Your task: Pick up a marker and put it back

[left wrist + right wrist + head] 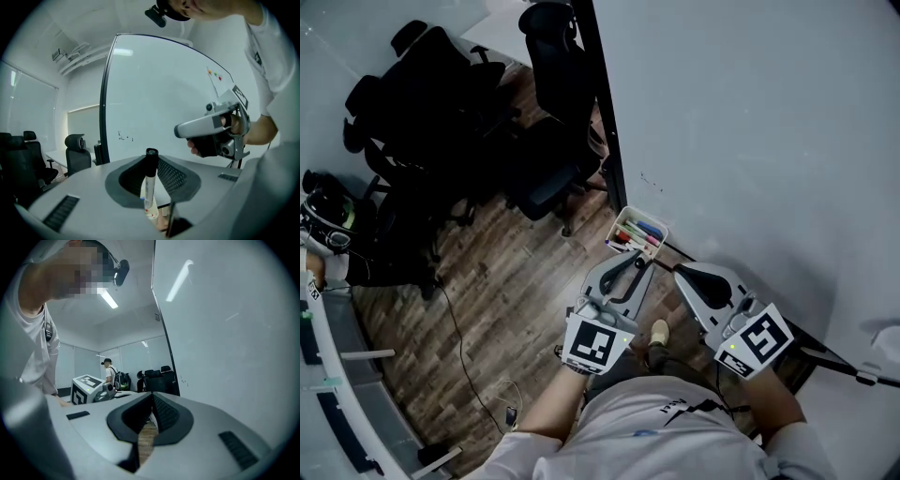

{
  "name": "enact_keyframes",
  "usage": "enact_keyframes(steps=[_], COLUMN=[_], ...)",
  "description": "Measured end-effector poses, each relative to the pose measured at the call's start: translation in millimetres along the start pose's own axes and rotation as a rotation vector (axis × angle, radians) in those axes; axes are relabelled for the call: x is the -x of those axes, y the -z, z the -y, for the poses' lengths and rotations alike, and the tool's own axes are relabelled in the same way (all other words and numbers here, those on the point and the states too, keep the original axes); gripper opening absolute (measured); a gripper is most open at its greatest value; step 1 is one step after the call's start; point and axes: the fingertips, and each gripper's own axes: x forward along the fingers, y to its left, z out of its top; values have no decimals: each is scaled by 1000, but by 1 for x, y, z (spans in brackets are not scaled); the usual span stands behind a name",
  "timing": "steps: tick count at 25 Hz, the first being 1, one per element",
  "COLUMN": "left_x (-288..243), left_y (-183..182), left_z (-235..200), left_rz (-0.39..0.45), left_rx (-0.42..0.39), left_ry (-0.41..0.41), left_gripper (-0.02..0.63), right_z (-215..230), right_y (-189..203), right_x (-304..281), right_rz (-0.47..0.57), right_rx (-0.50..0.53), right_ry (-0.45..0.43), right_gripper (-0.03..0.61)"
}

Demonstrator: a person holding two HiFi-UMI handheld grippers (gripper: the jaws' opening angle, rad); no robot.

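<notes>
The marker, a white barrel with a black cap, stands upright, clamped between the jaws of the left gripper in the air near the whiteboard. To its right, the right gripper has its jaws together on nothing. Just beyond both, a tray of coloured pens sits at the board's foot. Black office chairs crowd the far left on the wood floor.

No legible text — faint scribble on whiteboard, shirt print, both unreadable
</notes>
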Motion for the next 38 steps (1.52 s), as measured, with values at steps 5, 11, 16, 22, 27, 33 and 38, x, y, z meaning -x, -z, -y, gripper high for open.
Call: enact_keyframes(steps=[5, 11, 16, 22, 27, 33, 38], left_x=[21, 41, 55, 62, 65, 65, 63], left_y=[-36, -78, -98, -116, -124, -125, -123], left_z=[-1, -7, -14, -19, -22, -24, -23], left_rz=[39, 78, 113, 156, 182, 186, 176], left_rx=[66, 124, 178, 203, 215, 210, 208], left_ry=[-9, -14, -16, -8, 1, 4, 18], left_gripper=[84, 84, 84, 84, 84, 83, 83], right_z=[-12, -23, -30, -32, -31, -31, -32], right_y=[-22, -52, -72, -85, -90, -93, -92], right_x=[0, -1, -4, -3, -6, -6, -9], right_rz=[21, 42, 61, 86, 94, 103, 99], right_rx=[35, 77, 116, 129, 132, 129, 128], right_ry=[-14, -9, -3, 6, 5, 3, 2], right_gripper=[14, 14, 14, 14, 14, 14, 14])
